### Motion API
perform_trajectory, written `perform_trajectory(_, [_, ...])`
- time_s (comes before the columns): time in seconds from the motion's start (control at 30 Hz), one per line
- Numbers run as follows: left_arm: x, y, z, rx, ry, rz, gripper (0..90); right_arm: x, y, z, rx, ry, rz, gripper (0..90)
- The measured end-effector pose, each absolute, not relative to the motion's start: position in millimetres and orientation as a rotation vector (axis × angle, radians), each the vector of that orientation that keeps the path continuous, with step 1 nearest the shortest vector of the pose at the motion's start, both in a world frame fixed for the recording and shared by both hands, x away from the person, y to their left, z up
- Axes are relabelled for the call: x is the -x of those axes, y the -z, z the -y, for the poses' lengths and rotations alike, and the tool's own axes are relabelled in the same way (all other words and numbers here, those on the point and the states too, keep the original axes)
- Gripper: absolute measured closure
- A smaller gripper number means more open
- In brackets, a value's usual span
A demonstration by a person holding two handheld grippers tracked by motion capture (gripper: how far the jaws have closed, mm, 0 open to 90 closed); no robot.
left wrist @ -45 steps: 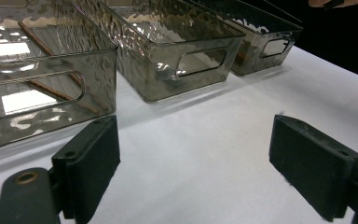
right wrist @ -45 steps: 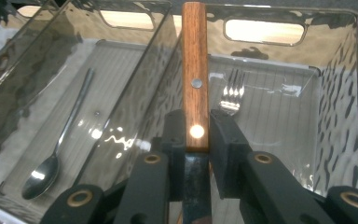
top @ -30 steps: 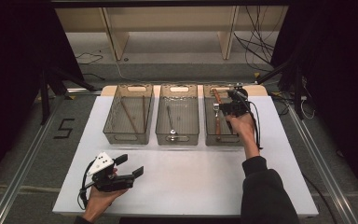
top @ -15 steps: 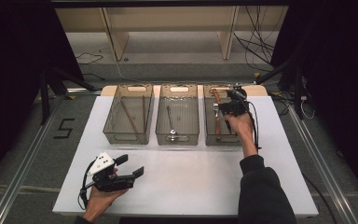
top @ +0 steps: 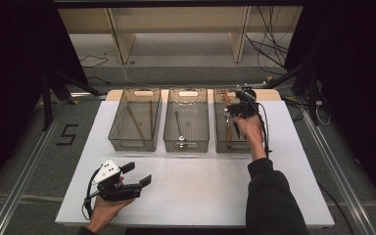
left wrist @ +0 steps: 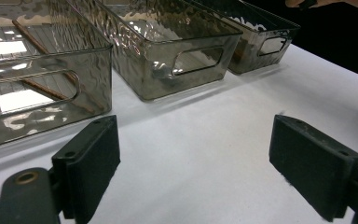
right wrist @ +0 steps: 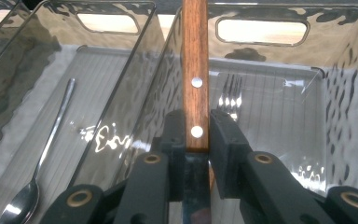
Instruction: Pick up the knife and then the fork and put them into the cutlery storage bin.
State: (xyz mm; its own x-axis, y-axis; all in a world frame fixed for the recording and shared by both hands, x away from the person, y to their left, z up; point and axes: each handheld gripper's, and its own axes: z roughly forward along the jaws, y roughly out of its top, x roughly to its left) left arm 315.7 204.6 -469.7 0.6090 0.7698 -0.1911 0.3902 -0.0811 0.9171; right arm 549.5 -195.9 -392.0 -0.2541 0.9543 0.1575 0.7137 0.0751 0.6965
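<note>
My right gripper (right wrist: 196, 135) is shut on a wooden-handled knife (right wrist: 196, 70). Its pads clamp the riveted handle, which points away from the camera, and the blade runs back between the jaws. In the high view the right gripper (top: 242, 108) hovers over the right smoky plastic bin (top: 232, 148). A fork (right wrist: 230, 95) lies on that bin's floor. My left gripper (top: 138, 174) rests open at the near left of the white table (top: 200, 186), held in a hand. Nothing lies between its two black pads (left wrist: 93, 158).
Three clear bins stand in a row at the back of the table. The left bin (top: 129, 145) holds chopsticks (left wrist: 32, 44). The middle bin (top: 186, 146) holds a spoon (right wrist: 42, 158). Dark floor and metal rails flank the table; cables lie at the far right.
</note>
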Motion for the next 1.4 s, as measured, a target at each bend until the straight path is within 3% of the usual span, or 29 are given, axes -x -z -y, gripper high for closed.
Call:
perform_trajectory(0.33, [-315,469,-204,-1.694,-0.415,-0.963,15.9,-554,397,197,-1.694,-0.965,-1.998,76.4])
perform_trajectory(0.47, [-316,469,-205,-1.695,-0.416,-0.963,15.9,-553,395,198,-1.705,-1.016,-1.992,57.0])
perform_trajectory(0.8, [-315,469,-204,-1.695,-0.415,-0.962,15.9,-539,389,194,-1.641,-1.06,-2.031,44.0])
perform_trajectory(1.4, [-315,470,-203,-1.703,-0.409,-0.962,15.9,-449,395,193,-1.366,-1.283,-2.117,35.2])
